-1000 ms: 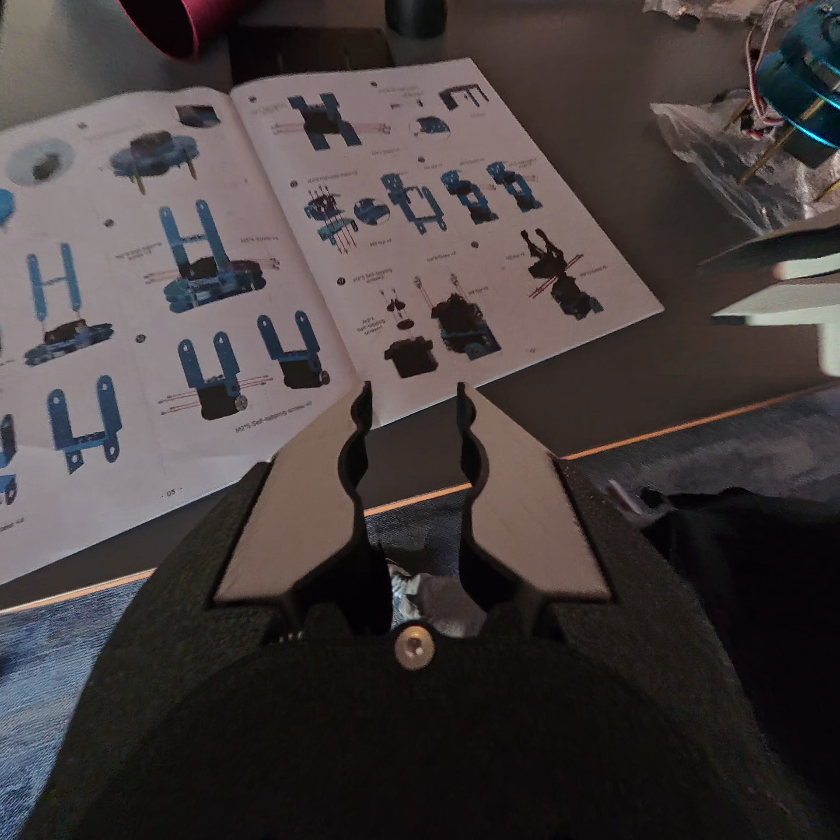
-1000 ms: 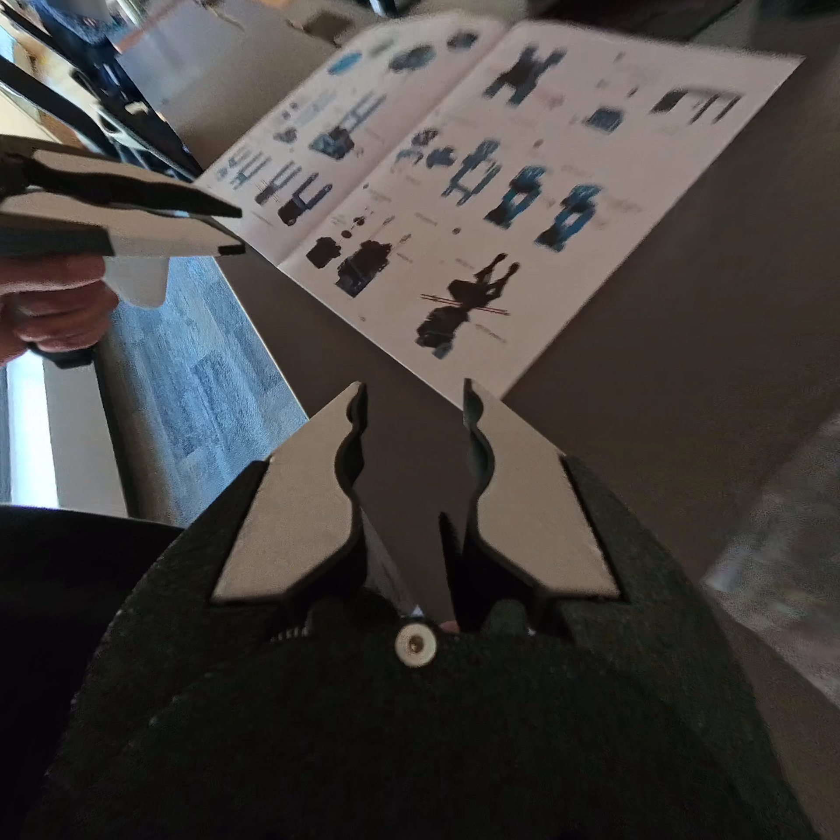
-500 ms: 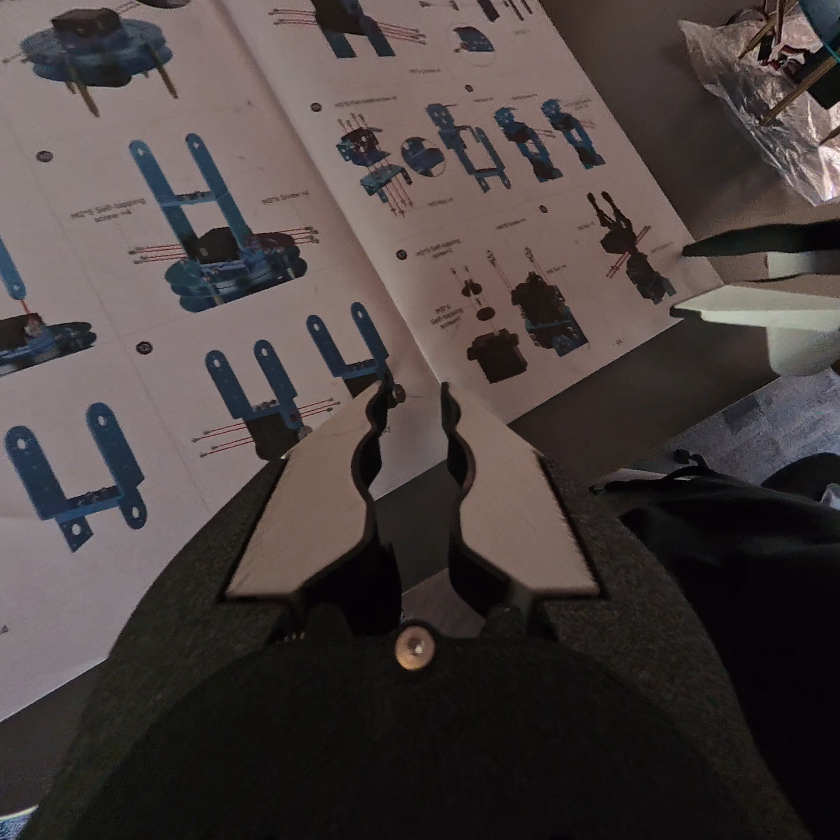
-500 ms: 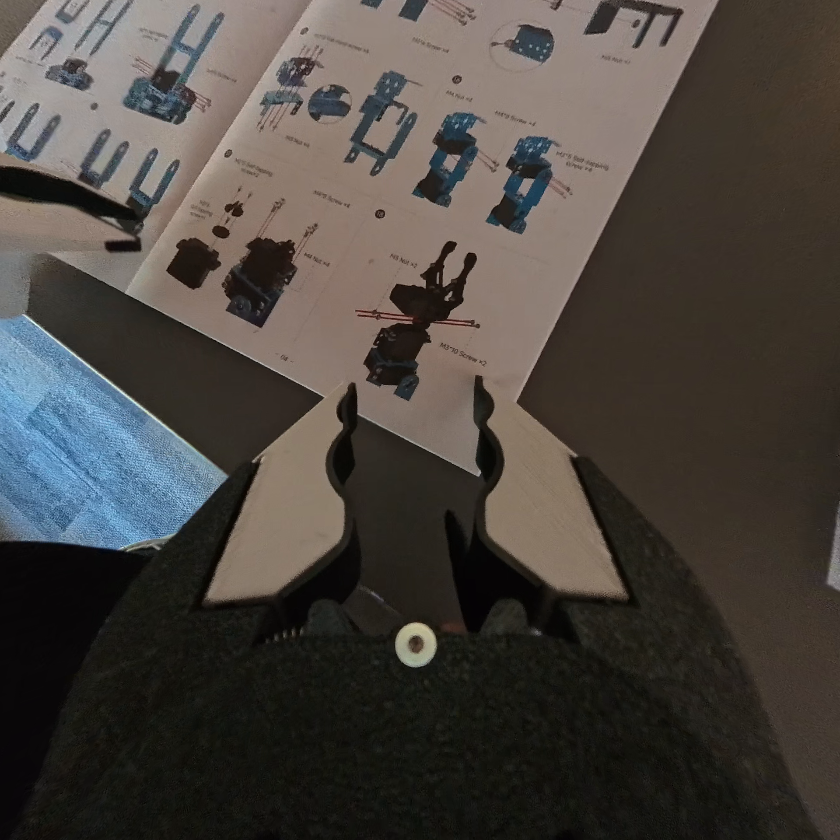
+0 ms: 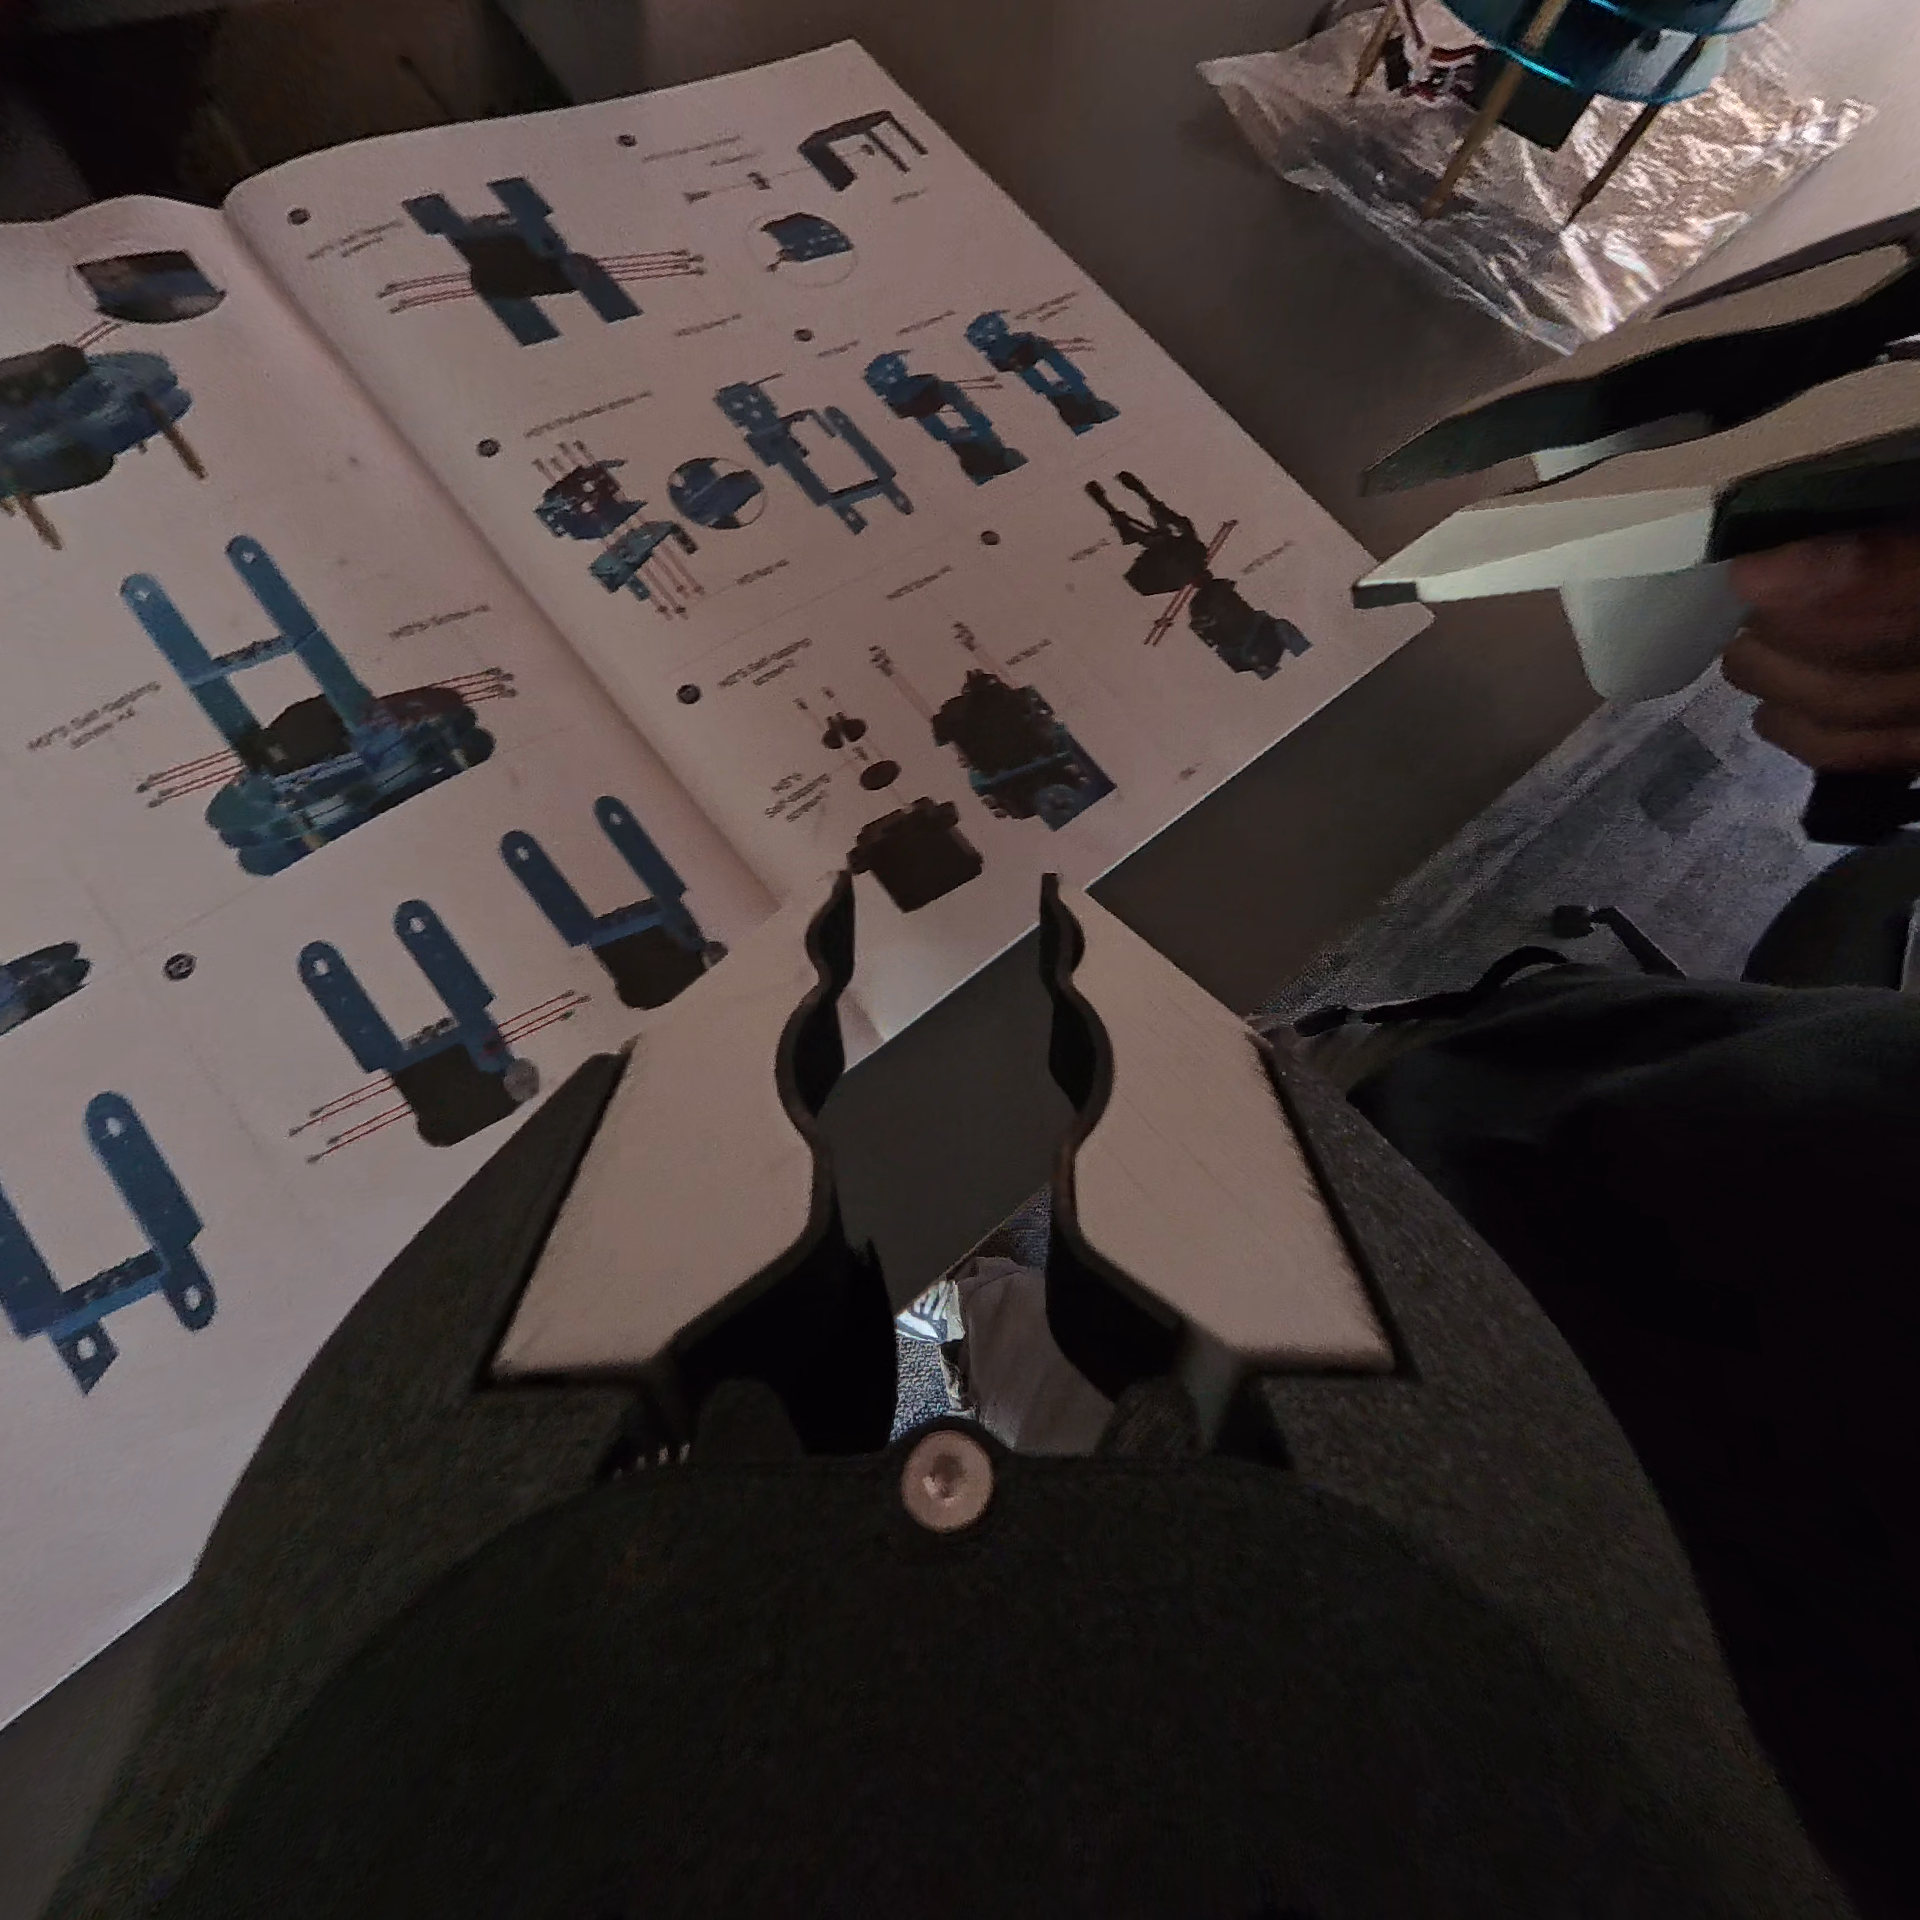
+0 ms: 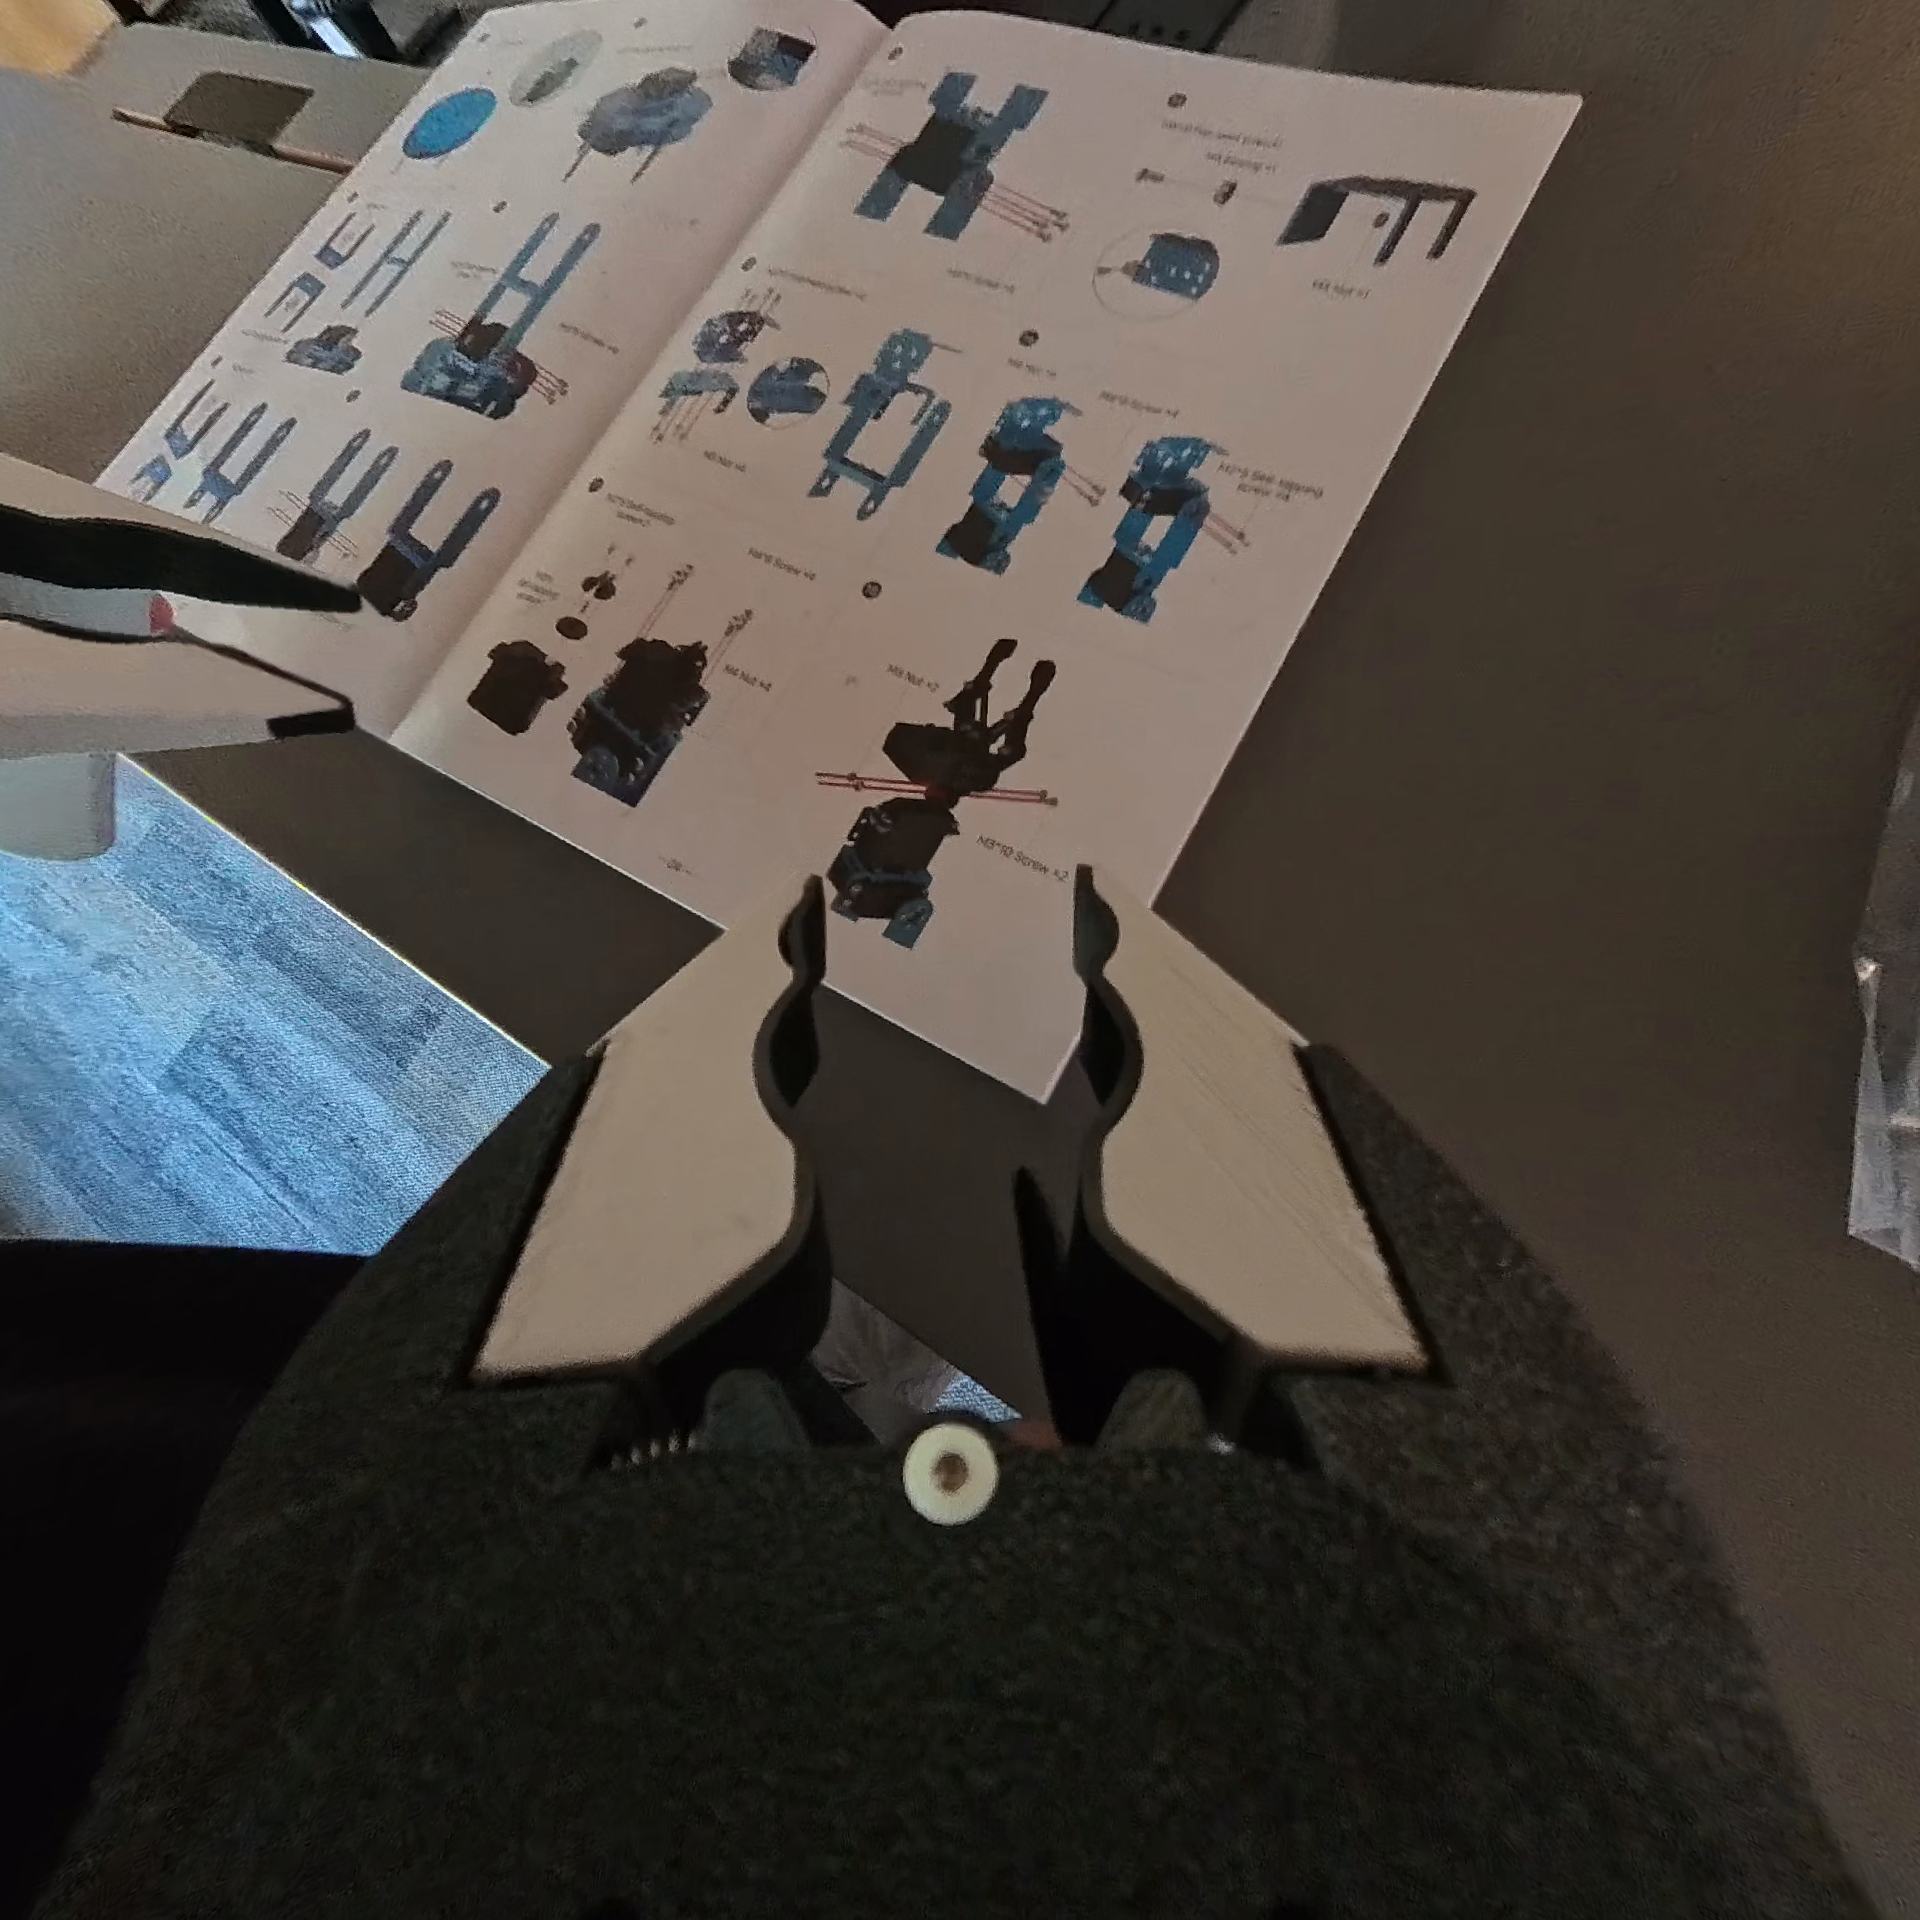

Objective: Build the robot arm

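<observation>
Overhead, both wrist cameras looked down on a dark grey table [image 6: 1558,727] that carried an open assembly booklet [image 5: 436,540], its two white pages lying flat and printed with blue and black part diagrams. Beyond the table's near edge [image 5: 1351,831] lay blue-grey carpet [image 6: 208,1039], and a dark garment sat below the left gripper. At the far right of the left view, a crinkled clear plastic bag [image 5: 1558,208] rested on the table with a blue round assembly on thin brass legs [image 5: 1538,52] standing on it, well apart from the booklet. The left gripper [image 5: 948,894] hovered above the booklet's near edge close to the spine, its fingers apart and holding nothing. The right gripper [image 6: 948,894] hung over the near right corner of the right-hand page, fingers likewise spread and empty, with a hand [image 5: 1829,665] seen gripping its handle. Neither tool touched the paper. Any handling of the thin pages would likely call for a low, shallow approach at a free edge, since a flat sheet offers little to pinch. Bare table lay open to the right of the booklet, while the table's near edge ran just under both tools, leaving little room toward the person.
</observation>
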Demonstrator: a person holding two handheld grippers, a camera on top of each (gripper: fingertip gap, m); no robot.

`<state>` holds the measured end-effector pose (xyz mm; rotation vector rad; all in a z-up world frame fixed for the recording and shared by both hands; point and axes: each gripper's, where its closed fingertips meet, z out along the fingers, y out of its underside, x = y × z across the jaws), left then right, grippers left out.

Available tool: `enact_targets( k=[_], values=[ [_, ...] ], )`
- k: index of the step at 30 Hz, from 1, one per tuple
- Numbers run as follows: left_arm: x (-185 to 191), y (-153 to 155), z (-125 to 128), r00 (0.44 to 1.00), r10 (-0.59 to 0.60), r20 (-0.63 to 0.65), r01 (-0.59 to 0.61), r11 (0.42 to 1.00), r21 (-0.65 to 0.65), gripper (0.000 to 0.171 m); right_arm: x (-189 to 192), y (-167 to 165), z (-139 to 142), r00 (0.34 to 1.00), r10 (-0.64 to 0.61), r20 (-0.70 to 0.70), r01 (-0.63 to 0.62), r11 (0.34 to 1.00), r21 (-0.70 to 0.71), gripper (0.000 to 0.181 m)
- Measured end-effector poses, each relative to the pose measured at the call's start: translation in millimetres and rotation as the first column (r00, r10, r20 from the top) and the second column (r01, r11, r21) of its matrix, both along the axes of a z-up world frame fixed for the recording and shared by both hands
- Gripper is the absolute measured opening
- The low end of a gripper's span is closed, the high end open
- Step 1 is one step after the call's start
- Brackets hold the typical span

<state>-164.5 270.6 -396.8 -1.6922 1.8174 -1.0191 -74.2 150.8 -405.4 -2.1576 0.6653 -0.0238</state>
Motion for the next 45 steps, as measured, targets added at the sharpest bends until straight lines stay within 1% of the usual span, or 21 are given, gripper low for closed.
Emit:
enact_targets(
  k=[6,11,18,22,26,30,32,34,37,40,43,45],
  values=[
    [8.3,-12.2,3.1,0.999,-0.038,-0.013,0.038,0.999,0.009,0.035,-2.6,-1.4,2.3,1.000,0.006,-0.009,-0.006,1.000,0.027,0.044],
    [10.7,-14.1,3.2,0.998,-0.053,-0.022,0.054,0.998,0.021,0.035,-5.5,-5.2,-1.4,0.999,0.031,0.010,-0.031,1.000,-0.005,0.043],
    [10.0,-16.9,1.0,0.997,-0.069,-0.034,0.070,0.997,0.025,0.034,-3.4,-10.2,0.5,1.000,0.020,-0.001,-0.020,1.000,0.004,0.041],
    [13.5,-21.4,5.0,0.996,-0.083,-0.021,0.083,0.996,0.018,0.033,1.7,-17.2,10.4,1.000,0.009,-0.008,-0.009,0.999,0.039,0.040],
    [25.8,-34.4,8.8,0.993,-0.120,0.000,0.120,0.993,-0.004,0.033,15.5,-43.9,27.0,0.999,-0.038,-0.032,0.041,0.995,0.090,0.039],
    [49.4,-58.9,15.2,0.989,-0.150,0.017,0.150,0.988,-0.030,0.033,38.6,-92.2,43.2,0.993,-0.106,-0.058,0.113,0.982,0.151,0.038],
    [64.6,-80.3,21.8,0.986,-0.166,0.029,0.168,0.984,-0.055,0.033,57.2,-127.7,50.9,0.988,-0.152,-0.036,0.156,0.974,0.164,0.038],
    [81.0,-109.7,29.2,0.980,-0.196,0.037,0.198,0.978,-0.068,0.033,77.9,-170.3,56.5,0.979,-0.202,-0.017,0.202,0.963,0.178,0.038],
    [109.4,-170.0,39.7,0.966,-0.253,0.052,0.256,0.964,-0.066,0.033,109.5,-244.3,60.1,0.959,-0.284,-0.005,0.279,0.937,0.209,0.036],
    [142.8,-251.8,49.6,0.945,-0.319,0.067,0.324,0.942,-0.085,0.034,137.6,-320.5,60.3,0.941,-0.337,0.004,0.325,0.912,0.251,0.032],
    [176.4,-343.6,62.0,0.922,-0.377,0.088,0.385,0.916,-0.114,0.034,167.4,-386.3,59.3,0.944,-0.330,0.013,0.315,0.913,0.259,0.032],
    [196.4,-404.5,73.0,0.913,-0.395,0.104,0.408,0.890,-0.203,0.033,192.7,-425.6,67.3,0.944,-0.327,0.048,0.304,0.915,0.266,0.032]
  ],
)
